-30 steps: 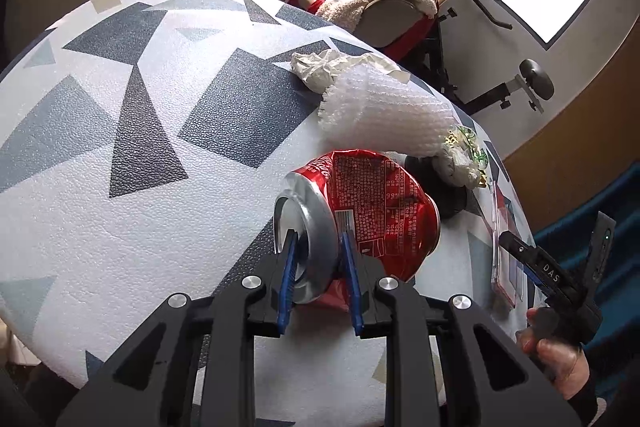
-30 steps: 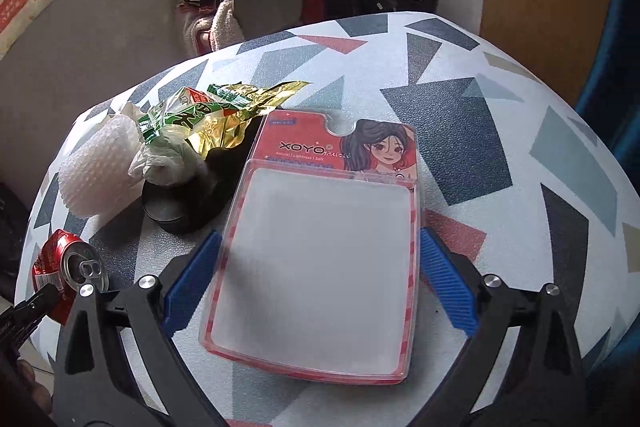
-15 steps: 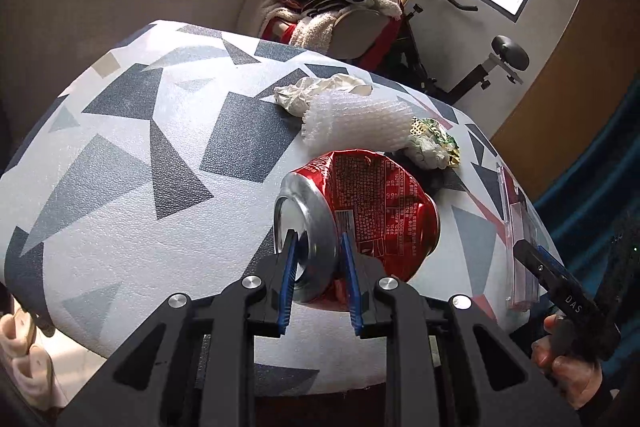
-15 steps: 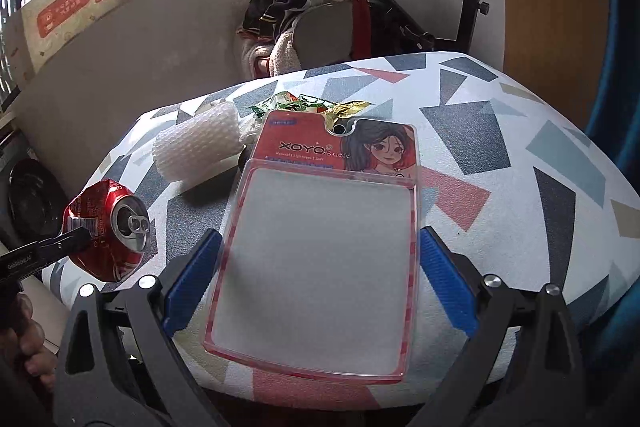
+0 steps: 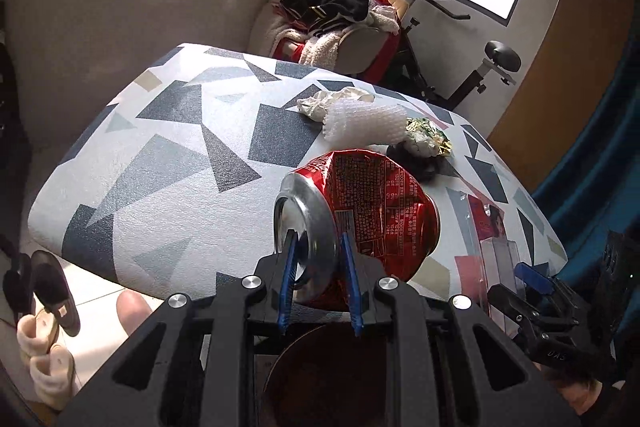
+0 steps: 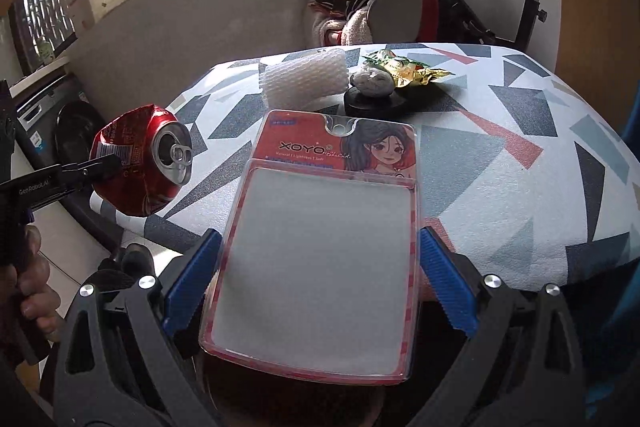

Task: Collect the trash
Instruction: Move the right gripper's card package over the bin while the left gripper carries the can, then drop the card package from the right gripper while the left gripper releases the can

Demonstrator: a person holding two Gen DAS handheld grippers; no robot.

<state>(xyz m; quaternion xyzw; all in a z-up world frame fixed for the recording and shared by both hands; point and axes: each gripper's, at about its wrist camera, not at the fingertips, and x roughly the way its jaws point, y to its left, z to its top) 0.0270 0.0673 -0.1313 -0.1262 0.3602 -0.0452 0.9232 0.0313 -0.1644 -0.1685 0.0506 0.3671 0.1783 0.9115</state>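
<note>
My left gripper [image 5: 318, 267] is shut on the rim of a crushed red can [image 5: 372, 211], which hangs in the air at the near edge of the patterned table [image 5: 168, 163]. The right wrist view shows the same can [image 6: 136, 163] at the left, off the table. My right gripper [image 6: 319, 239] is shut wide on a clear blister pack [image 6: 320, 247] with a red card, one pad on each long side. A dark round container [image 5: 332, 375] lies below both grippers, mostly hidden.
On the table lie a white foam net [image 5: 364, 123], crumpled paper [image 5: 332, 101], a green-gold wrapper [image 5: 426, 139] and a black disc [image 6: 376, 101]. Behind it stand a chair with clothes [image 5: 340, 23] and an exercise bike [image 5: 492, 67]. Slippers [image 5: 44, 311] lie on the floor.
Both grippers have drawn back from the tabletop and risen a little, carrying the can and the pack past the near edge. The dark round container has come into view beneath them.
</note>
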